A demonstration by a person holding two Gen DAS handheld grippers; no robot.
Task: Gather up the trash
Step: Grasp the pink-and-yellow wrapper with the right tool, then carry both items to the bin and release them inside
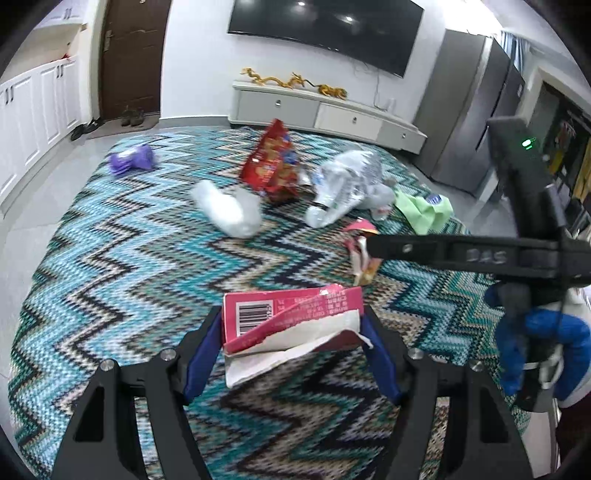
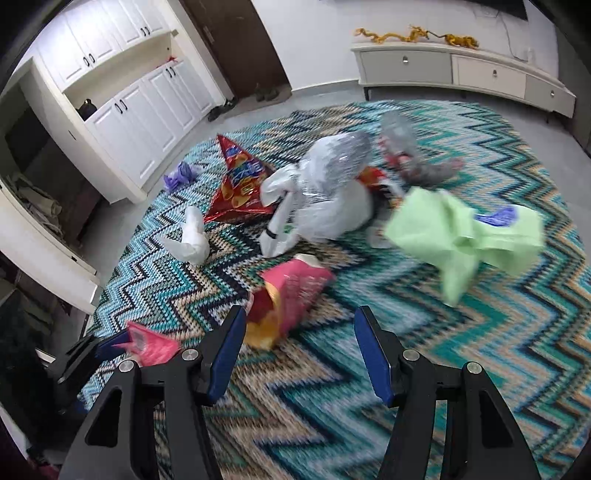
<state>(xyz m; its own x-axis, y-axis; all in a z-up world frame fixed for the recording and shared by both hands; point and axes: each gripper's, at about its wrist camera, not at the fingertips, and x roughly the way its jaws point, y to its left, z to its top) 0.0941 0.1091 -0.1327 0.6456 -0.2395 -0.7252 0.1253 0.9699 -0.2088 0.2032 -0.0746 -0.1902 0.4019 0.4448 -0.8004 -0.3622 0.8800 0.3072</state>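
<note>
My left gripper point(image 1: 291, 325) is shut on a torn pink carton point(image 1: 291, 314) with a barcode, held above the zigzag rug point(image 1: 129, 258). It also shows at the left of the right wrist view point(image 2: 147, 341). My right gripper point(image 2: 299, 332) is open just above the rug, with a crumpled pink and yellow wrapper point(image 2: 291, 295) just ahead of its fingers; in the left wrist view its finger point(image 1: 424, 249) reaches that wrapper point(image 1: 360, 251). A red chip bag point(image 1: 271, 162), crushed clear bottles point(image 1: 343, 184), a white bag point(image 1: 229, 210), a green cloth point(image 1: 424, 212) and a purple wrapper point(image 1: 133, 158) lie on the rug.
A low white TV cabinet point(image 1: 325, 110) stands behind the rug under a wall TV point(image 1: 325, 26). White cupboards point(image 2: 140, 110) line the left wall. A grey fridge point(image 1: 469, 118) stands at the right. Shoes lie by the brown door point(image 1: 129, 59).
</note>
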